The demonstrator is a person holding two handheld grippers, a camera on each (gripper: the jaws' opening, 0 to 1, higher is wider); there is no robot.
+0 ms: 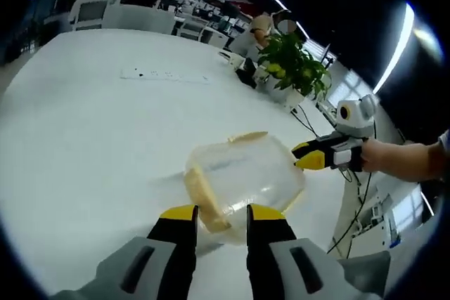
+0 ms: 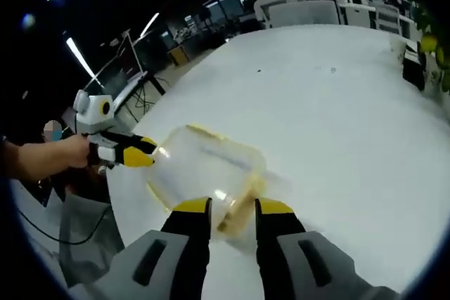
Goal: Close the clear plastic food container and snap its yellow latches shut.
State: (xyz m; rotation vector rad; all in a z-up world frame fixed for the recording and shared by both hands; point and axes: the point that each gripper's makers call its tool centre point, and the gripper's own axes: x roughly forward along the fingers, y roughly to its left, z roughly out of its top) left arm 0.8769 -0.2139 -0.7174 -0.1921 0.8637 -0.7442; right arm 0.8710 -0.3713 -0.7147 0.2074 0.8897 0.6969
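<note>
Clear plastic food container with yellow latches [image 1: 242, 177] [image 2: 204, 170], lying on the white round desk [image 1: 91, 131] [image 2: 337, 124] near its edge, between the two claws. Left claw [image 1: 221, 213] with yellow-tipped black jaws, parted by a narrow gap, its tips just at the container's near wall and one yellow latch [image 1: 200, 191]; whether they touch it cannot be told. The same claw appears in the right gripper view [image 2: 144, 152], held in a hand [image 2: 67, 152], tips at the container's side. Right claw [image 2: 232, 207], jaws likewise slightly parted, at the opposite wall, gripping nothing visible; seen also at [image 1: 304, 156]. Green potted plant [image 1: 292, 64] stands beyond, at the desk's edge.
</note>
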